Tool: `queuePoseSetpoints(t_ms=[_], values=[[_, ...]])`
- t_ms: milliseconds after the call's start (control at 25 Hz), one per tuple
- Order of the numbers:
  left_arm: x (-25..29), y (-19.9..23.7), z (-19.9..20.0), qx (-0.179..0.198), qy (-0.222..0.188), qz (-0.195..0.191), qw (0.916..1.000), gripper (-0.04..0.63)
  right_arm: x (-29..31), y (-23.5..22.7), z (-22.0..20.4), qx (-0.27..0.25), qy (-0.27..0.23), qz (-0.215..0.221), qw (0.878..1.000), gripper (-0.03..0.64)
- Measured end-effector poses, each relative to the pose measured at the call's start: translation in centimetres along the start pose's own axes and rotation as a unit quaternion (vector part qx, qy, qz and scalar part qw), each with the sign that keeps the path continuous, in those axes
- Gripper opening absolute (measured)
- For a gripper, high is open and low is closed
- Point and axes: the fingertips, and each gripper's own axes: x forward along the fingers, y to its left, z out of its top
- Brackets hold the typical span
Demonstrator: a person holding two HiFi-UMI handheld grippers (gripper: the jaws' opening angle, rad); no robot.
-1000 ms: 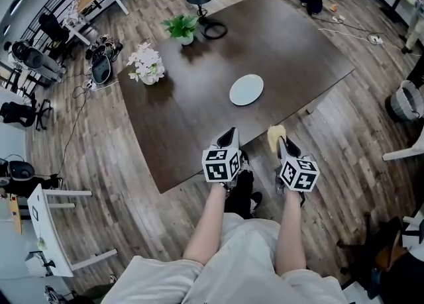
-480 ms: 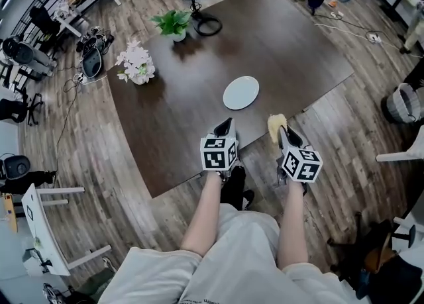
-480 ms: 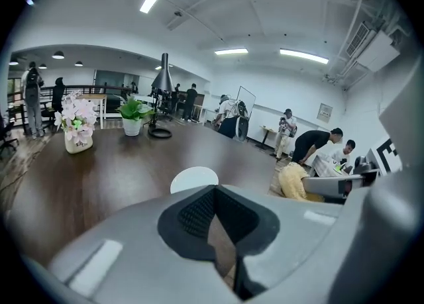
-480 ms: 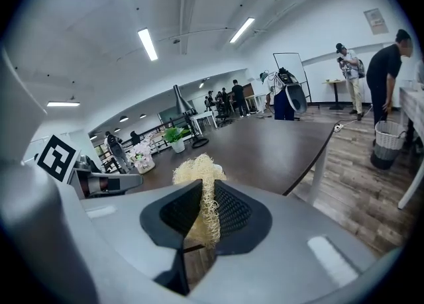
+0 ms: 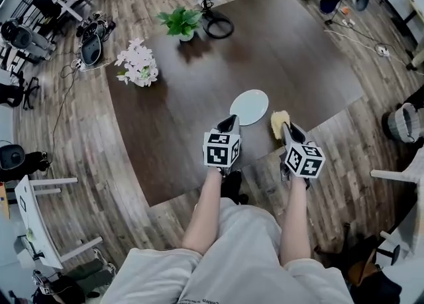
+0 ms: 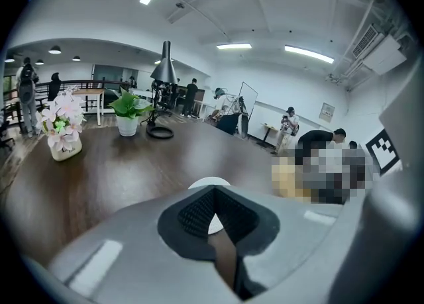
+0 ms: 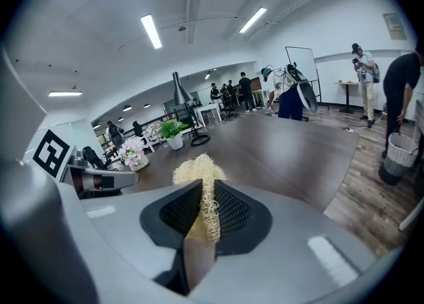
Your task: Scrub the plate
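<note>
Right gripper (image 5: pixel 287 128) was pinching a scruffy yellow loofah scrubber (image 5: pixel 278 122), left gripper (image 5: pixel 229 122) pressed together, both near the round white plate (image 5: pixel 250 106). A squat white pot (image 6: pixel 65 151) held pale pink flowers (image 6: pixel 61 114).

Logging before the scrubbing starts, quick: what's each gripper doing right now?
Left gripper: closed, holding nothing.
Right gripper: closed on the yellow loofah scrubber.
</note>
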Motion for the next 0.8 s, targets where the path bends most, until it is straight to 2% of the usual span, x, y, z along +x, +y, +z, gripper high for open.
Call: queuePoseSetpoints(t_ms=[280,440,560,680,800], values=[[2.5,3.0,-1.1,0.008,0.049,-0.012,0.9987,0.002,5.9,1.4,1.8,-0.054,0.040,0.012,0.998,0.081],[4.4,4.4,-2.2,-0.041,0.051,-0.025,0.9976,0.002,9.2,1.4,1.5,-0.072,0.061,-0.004,0.996,0.081],[5.5,5.0,-2.9,-0.061,0.047,-0.029,0.9966,0.002,11.4,2.7,0.8,-0.112,0.077,-0.013,0.991,0.081],[6.8,5.1,-3.9,-0.081,0.050,-0.031,0.9950,0.002,13.2,4.4,-0.3,-0.154,0.093,-0.002,0.984,0.081],[8.3,5.0,-4.5,-0.085,0.058,-0.031,0.9942,0.002,15.3,5.9,-1.0,-0.183,0.108,0.022,0.977,0.081]])
